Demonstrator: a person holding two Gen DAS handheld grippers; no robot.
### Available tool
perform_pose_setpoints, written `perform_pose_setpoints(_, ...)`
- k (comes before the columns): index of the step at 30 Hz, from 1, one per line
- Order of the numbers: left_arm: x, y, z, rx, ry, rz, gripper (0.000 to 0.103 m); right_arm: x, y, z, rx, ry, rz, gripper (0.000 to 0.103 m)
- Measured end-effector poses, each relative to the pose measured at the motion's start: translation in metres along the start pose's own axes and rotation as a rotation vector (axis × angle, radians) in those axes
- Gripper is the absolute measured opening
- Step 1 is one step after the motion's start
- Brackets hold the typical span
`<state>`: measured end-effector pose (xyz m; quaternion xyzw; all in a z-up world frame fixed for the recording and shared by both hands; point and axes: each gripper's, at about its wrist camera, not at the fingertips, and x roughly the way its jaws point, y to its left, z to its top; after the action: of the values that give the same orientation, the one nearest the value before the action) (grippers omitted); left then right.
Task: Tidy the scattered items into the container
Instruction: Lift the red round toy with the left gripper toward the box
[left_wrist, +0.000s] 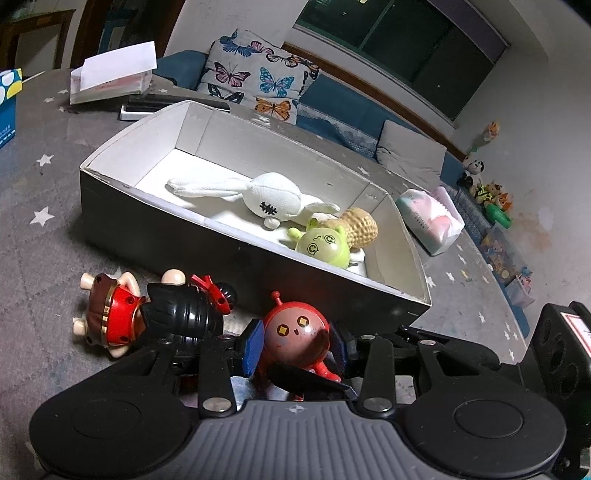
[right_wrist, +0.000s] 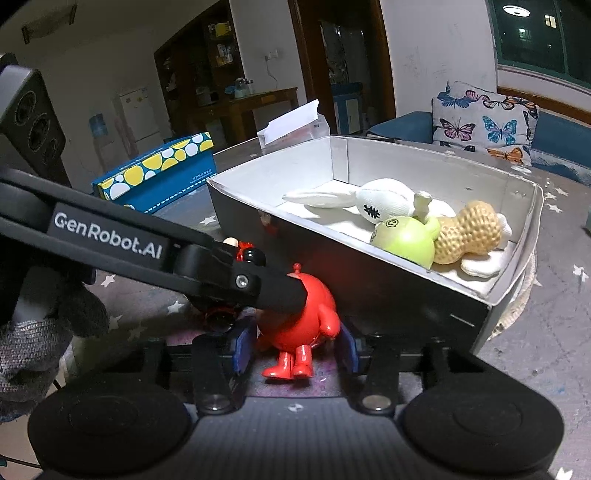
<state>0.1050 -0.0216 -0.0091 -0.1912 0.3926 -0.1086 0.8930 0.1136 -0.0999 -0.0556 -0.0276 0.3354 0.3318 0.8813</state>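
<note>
A red round toy with antennae (left_wrist: 295, 332) stands on the grey star cloth in front of the dark box (left_wrist: 207, 240). My left gripper (left_wrist: 297, 343) has its blue pads on both sides of the toy and looks shut on it. My right gripper (right_wrist: 295, 347) brackets the same red toy (right_wrist: 306, 314) from behind, pads slightly apart from it. The left gripper's arm (right_wrist: 155, 254) crosses the right wrist view. A black-haired figure in red (left_wrist: 147, 314) lies to the left. The box (right_wrist: 406, 295) holds a white rabbit plush (left_wrist: 258, 192), a green toy (left_wrist: 325, 243) and a peanut toy (left_wrist: 362, 225).
A blue box with yellow dots (right_wrist: 162, 173) stands left of the container. A white paper box (left_wrist: 110, 81) and a dark flat device (left_wrist: 147, 105) lie behind it. A tissue pack (left_wrist: 432, 221) lies to the right. A sofa with a butterfly pillow (left_wrist: 258, 77) is beyond.
</note>
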Motion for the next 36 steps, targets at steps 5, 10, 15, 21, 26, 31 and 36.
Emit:
perform_pose_setpoints(5,0.001,-0.001,-0.001,-0.001,0.005,-0.003,0.041,-0.002,0.001,-0.001,-0.003,-0.004,-0.003,0.047)
perform_pose_setpoints(10,-0.003,-0.006,-0.004,0.021,0.001,-0.005,0.041,-0.007,0.003,-0.002,-0.014,-0.005,-0.009,0.047)
perform_pose_setpoints(15,-0.008,-0.008,-0.005,0.019,-0.001,-0.006,0.041,-0.013,0.007,-0.001,-0.027,-0.004,-0.009,0.047)
perform_pose_setpoints(21,-0.020,-0.011,-0.004,0.016,-0.014,0.006,0.041,-0.020,0.012,0.004,-0.033,-0.010,0.006,0.047)
perform_pose_setpoints(26,-0.034,-0.017,0.001,0.028,-0.039,0.005,0.041,-0.031,0.016,0.013,-0.051,-0.026,0.005,0.047)
perform_pose_setpoints(31,-0.043,-0.020,0.013,0.027,-0.074,-0.005,0.041,-0.038,0.014,0.029,-0.056,-0.056,0.014,0.046)
perform_pose_setpoints(36,-0.041,-0.021,0.034,0.036,-0.095,0.003,0.041,-0.032,0.011,0.048,-0.072,-0.071,0.004,0.046)
